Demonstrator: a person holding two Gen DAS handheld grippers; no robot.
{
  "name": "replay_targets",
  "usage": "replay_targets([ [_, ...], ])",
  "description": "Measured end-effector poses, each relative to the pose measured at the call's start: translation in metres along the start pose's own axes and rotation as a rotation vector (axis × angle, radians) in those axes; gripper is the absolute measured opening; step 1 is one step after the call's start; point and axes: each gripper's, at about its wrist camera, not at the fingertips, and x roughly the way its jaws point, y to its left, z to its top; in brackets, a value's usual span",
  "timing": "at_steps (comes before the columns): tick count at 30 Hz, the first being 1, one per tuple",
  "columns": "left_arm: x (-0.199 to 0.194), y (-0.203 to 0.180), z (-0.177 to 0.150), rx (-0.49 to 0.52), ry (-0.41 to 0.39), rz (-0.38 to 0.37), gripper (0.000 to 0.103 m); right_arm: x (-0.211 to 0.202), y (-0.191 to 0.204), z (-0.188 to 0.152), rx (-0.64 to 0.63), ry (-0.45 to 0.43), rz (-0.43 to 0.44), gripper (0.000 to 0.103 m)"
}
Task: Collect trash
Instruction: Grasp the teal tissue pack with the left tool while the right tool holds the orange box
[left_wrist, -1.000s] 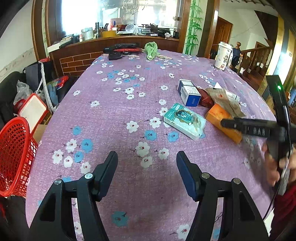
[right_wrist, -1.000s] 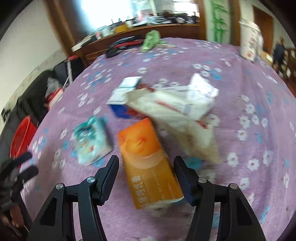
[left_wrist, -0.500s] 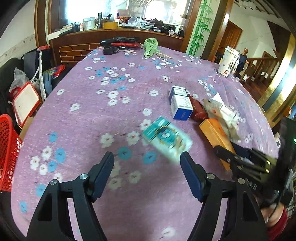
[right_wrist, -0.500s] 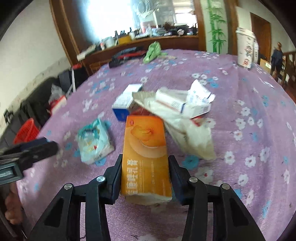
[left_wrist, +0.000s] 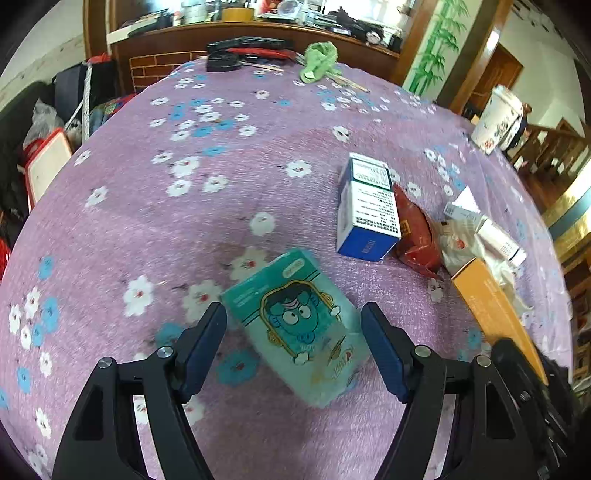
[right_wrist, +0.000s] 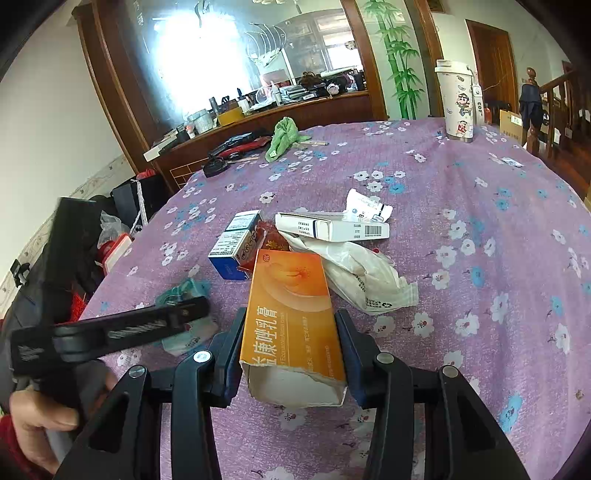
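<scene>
Moved: L gripper now straddles teal tissue pack, jaws apart, just widened. R gripper clamps orange box (torn end). Blue box, red wrapper beyond, on purple tablecloth.

A tissue pack is seen lying on the tablecloth between the left gripper's fingers; behind it to the right a small carton stands, with a crumpled wrapper beside it – further right, an opened box lies between the right gripper's fingers, a plastic bag just beside it
</scene>
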Motion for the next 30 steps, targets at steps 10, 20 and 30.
replay_targets([
  [10, 0.003, -0.001, -0.007, 0.172, -0.087, 0.051, 0.065, 0.003, 0.003, -0.001, -0.02, 0.013, 0.0, 0.049],
  [20, -0.021, 0.022, -0.018, 0.195, -0.137, -0.013, 0.027, 0.011, 0.007, -0.001, -0.058, 0.037, -0.012, 0.049],
  [30, -0.017, 0.024, -0.023, 0.145, -0.045, -0.054, 0.068, 0.014, 0.007, -0.001, -0.068, 0.044, -0.02, 0.049],
])
